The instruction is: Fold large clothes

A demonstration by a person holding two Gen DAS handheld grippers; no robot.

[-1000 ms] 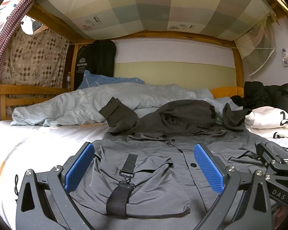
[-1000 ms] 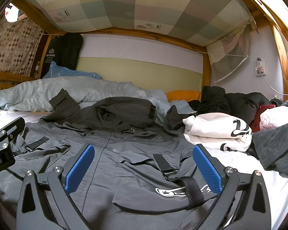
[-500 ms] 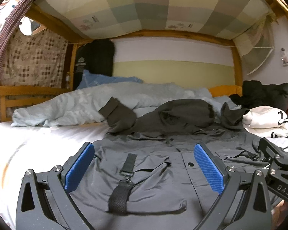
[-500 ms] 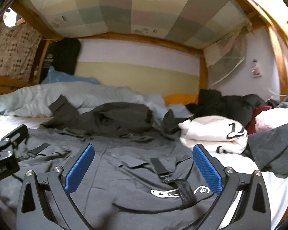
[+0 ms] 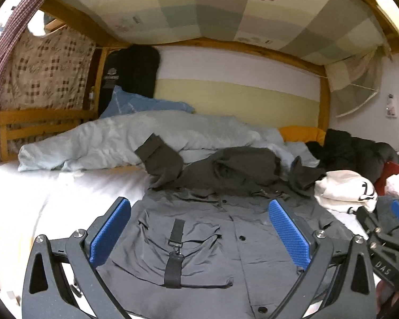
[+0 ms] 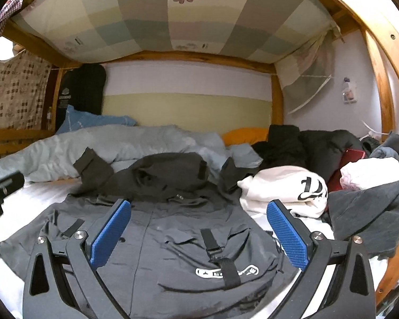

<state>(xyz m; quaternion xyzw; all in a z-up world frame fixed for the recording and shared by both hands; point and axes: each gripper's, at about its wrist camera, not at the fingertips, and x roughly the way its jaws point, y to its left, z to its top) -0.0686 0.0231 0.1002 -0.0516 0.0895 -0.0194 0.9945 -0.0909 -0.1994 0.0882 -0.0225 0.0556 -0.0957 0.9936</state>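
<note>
A large dark grey jacket (image 5: pixel 226 228) lies face up and spread on the white mattress, hood and both sleeves bunched at its far end. It also shows in the right wrist view (image 6: pixel 173 228). My left gripper (image 5: pixel 199 226) is open and empty, hovering over the jacket's left chest pocket and strap (image 5: pixel 175 252). My right gripper (image 6: pixel 199 226) is open and empty over the right pocket with the white logo (image 6: pixel 226 271). Part of the right gripper shows in the left wrist view (image 5: pixel 385 239).
A pale blue duvet (image 5: pixel 135 138) lies behind the jacket. A folded white garment (image 6: pixel 284 188), dark clothes (image 6: pixel 367 210), a black coat (image 6: pixel 306 146) and a red item (image 6: pixel 345 167) pile at the right. Wooden bed posts (image 6: pixel 385 101) and the upper bunk close in overhead.
Both grippers have pulled back and risen a little, so more of the jacket shows between the fingers. The jacket has not moved. Both stayed open.
</note>
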